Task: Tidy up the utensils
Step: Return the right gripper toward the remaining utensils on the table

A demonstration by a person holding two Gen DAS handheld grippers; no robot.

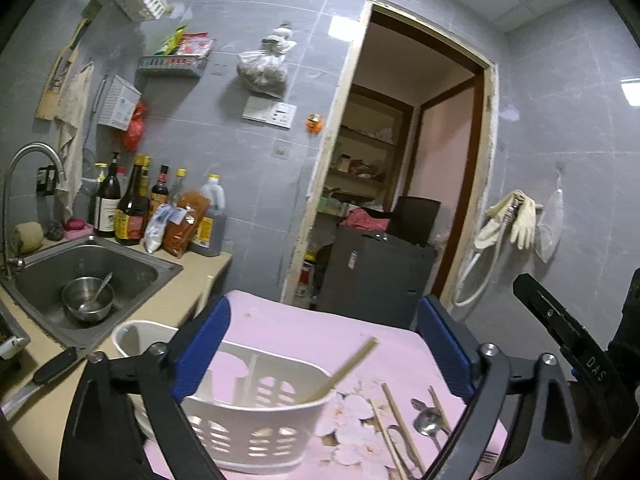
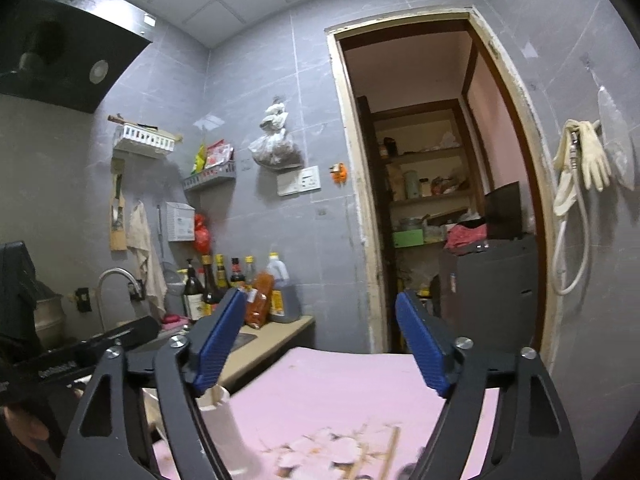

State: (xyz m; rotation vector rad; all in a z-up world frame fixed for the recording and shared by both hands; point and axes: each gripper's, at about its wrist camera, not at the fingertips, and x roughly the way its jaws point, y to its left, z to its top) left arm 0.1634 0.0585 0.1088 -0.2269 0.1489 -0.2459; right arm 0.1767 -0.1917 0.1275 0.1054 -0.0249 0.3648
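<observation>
Left gripper (image 1: 332,344): jaws spread wide, nothing between the blue pads, hanging over the white slotted basket (image 1: 256,432). Its left pad (image 1: 204,356) overlaps the basket's rear rim in view; can't tell if it touches.

Basket sits on the pink floral cloth (image 1: 320,332) covering the worktop. One wooden chopstick (image 1: 344,372) is in it, leaning out over the right rim, motion-blurred.

Just right of the basket, loose on the cloth: more chopsticks (image 1: 396,432), a metal spoon (image 1: 428,424), fork tines (image 1: 490,457) at the bottom edge. All apart from the basket.

Right gripper (image 2: 320,344): also wide open, empty, raised above the cloth. In its own view the basket (image 2: 224,432) is low left, partly behind the left finger; a chopstick (image 2: 390,456) lies blurred near the bottom edge. The right gripper's body shows in the left view at far right (image 1: 560,328).

Further out: steel sink (image 1: 92,272) to the left with a metal bowl (image 1: 87,298) and spoon in it, a row of sauce bottles (image 1: 132,208) behind the sink against the grey tile wall, open doorway (image 1: 404,184) straight ahead.
</observation>
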